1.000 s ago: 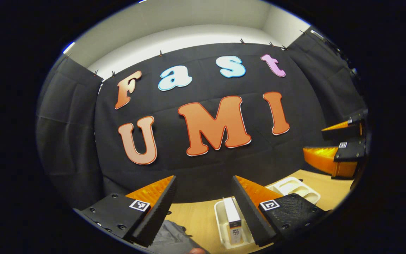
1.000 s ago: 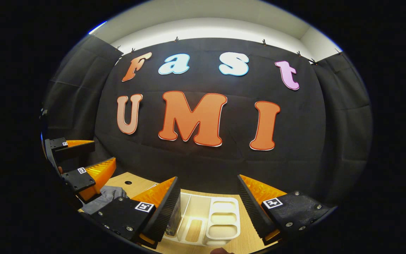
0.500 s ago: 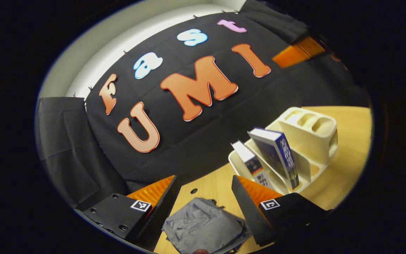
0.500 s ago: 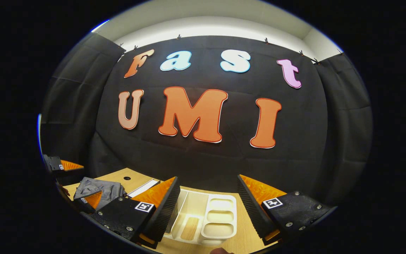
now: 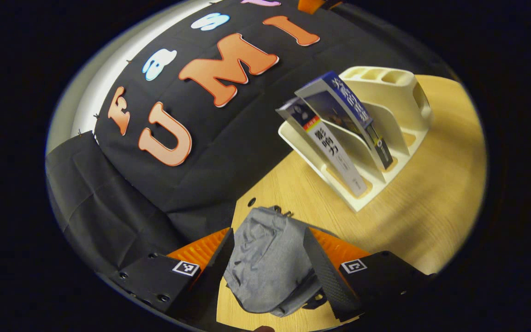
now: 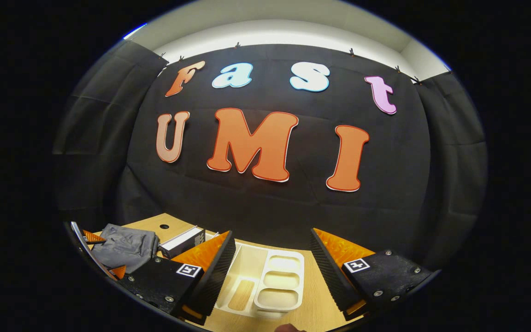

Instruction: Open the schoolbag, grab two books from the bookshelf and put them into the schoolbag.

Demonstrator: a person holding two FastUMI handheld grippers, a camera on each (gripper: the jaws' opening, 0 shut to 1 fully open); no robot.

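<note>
Wooden desk (image 5: pixel 431 198) backed by black cloth wall. One grey schoolbag (image 5: pixel 270 258) lies crumpled near the desk's cloth-side edge, beside a small round hole in the top; whether its zip is undone cannot be told, though no opening shows. One cream bookshelf (image 5: pixel 399 92) stands further along the desk, well apart from the schoolbag. Count: two books, both leaning in the bookshelf slots, a white-spined book (image 5: pixel 334 152) nearer the schoolbag and a blue-covered book (image 5: pixel 353 110) behind it. Left gripper (image 5: pixel 268 265) hangs over the schoolbag, fingers spread to either side of the cloth, gripping nothing; contact with the fabric cannot be confirmed. Right gripper (image 6: pixel 272 272) hovers above the bookshelf's tray end, fingers likewise spread apart and empty. Progress judgement: very early. Opening the schoolbag appears not yet done, and neither book is lifted. Remaining: open schoolbag, take both books out, place them inside.
</note>
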